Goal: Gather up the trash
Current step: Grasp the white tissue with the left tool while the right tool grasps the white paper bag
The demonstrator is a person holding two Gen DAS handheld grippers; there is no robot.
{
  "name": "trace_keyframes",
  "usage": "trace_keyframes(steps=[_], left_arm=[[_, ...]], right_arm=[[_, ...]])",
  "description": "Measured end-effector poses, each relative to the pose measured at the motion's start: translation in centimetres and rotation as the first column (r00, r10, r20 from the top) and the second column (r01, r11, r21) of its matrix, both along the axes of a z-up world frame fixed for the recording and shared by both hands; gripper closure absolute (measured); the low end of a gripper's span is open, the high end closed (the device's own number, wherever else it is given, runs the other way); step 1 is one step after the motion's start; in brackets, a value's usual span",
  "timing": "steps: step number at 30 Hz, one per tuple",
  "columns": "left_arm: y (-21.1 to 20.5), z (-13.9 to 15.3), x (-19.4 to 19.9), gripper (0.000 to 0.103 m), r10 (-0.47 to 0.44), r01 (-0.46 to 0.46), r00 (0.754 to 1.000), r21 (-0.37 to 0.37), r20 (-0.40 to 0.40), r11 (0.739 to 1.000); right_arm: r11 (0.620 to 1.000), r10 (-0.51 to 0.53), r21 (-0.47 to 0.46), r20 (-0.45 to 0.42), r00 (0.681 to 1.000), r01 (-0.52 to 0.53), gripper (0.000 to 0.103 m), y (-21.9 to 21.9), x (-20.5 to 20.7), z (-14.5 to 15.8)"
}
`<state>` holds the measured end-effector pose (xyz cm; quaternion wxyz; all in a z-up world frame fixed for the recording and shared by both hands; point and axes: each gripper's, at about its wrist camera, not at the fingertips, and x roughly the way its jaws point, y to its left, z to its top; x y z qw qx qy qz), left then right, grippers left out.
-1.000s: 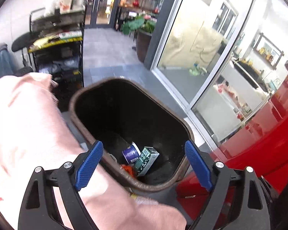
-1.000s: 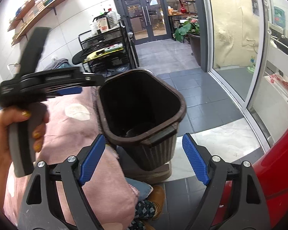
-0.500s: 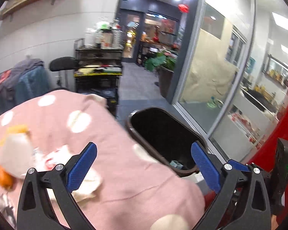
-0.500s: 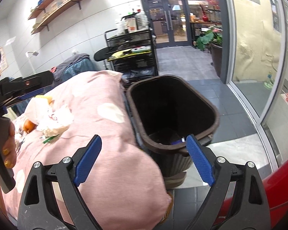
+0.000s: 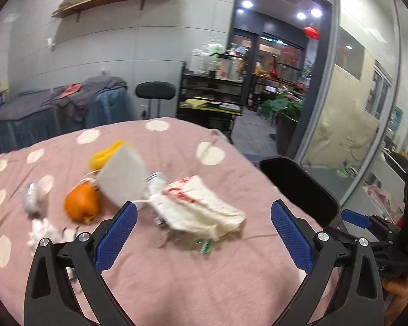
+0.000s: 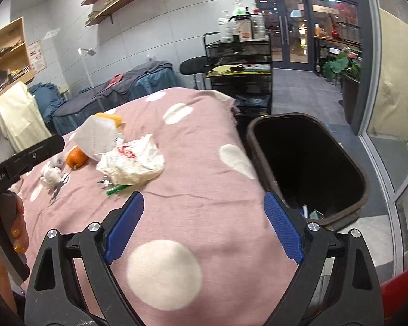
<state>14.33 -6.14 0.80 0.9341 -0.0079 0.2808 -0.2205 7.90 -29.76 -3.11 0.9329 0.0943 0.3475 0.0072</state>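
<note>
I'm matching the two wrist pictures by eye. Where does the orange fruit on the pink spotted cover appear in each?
Left wrist: the orange fruit lies left of centre, just beyond the left gripper's left fingertip.
Right wrist: it sits far left, at mid-height, beside the white face mask.
Shared landmark: the crumpled white bag with red print, to the right of the fruit in both.

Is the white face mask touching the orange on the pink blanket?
Touching. The right wrist view shows the face mask edge lying against the orange, with no blanket visible between them.
</note>
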Motion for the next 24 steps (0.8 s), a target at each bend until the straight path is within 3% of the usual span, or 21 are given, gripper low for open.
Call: trace_keyframes(steps=[8, 13, 18, 20, 24], left_arm=[[6.9, -2.4, -0.4, 0.006, 0.149, -0.148, 0.988, 0.035, -0.036, 0.988], [12.3, -4.3, 0.2, 0.006, 0.246, -0.245, 0.962, 0.021, -0.117, 0.969], [16.2, -5.6, 2.5, 0.007, 0.34, -0.332, 0.931, 0.079, -0.136, 0.94], [17.3, -6.2, 3.7, 0.007, 0.347, -0.337, 0.923, 0.084, -0.164, 0.938], [17.5, -6.6, 5.2, 0.007, 0.303, -0.289, 0.937, 0.102, -0.175, 0.952]], right_arm=[[0.992, 0.125, -0.016, -0.022, 0.992, -0.125, 0.014, 5.0, 2.2, 0.0], [0.983, 0.178, -0.04, -0.046, 0.983, -0.18, 0.014, 7.3, 3.7, 0.0], [0.966, 0.241, -0.068, -0.09, 0.966, -0.248, 0.014, 9.3, 6.2, -0.3], [0.963, 0.252, -0.069, -0.117, 0.961, -0.261, 0.014, 9.8, 7.5, -0.6], [0.958, 0.269, -0.055, -0.17, 0.948, -0.282, 0.014, 10.3, 10.3, -1.4]])
